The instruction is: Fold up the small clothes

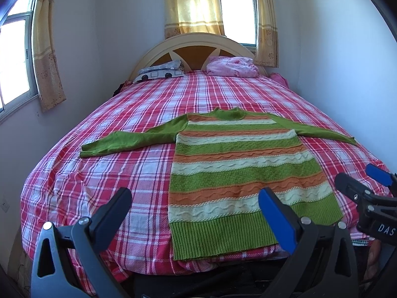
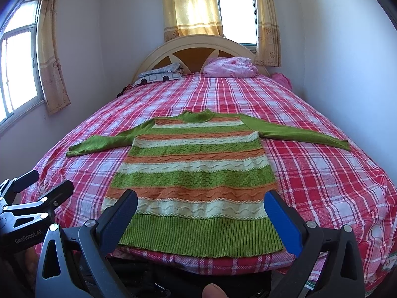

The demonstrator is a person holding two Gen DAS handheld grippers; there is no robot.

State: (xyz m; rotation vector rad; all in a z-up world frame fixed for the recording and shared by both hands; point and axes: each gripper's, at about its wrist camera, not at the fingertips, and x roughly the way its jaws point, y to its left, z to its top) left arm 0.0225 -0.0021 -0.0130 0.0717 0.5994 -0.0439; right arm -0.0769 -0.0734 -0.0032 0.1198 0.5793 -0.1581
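Striped sweater (image 1: pixel 243 173) lies flat on the plaid bed (image 1: pixel 111 168), sleeves spread out to both sides, hem at the near edge. Left tongs (image 1: pixel 196 206) & right tongs (image 2: pixel 201 208) both wide open, empty, above the hem w/o touching it.

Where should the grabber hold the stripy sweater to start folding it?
Probably the green sleeve cuffs. The sweater lies flat on the bed, both sleeves spread wide. The left gripper, open, could pinch the left cuff from the outside edge; the right gripper, open, the right cuff, then swing each sleeve inward.
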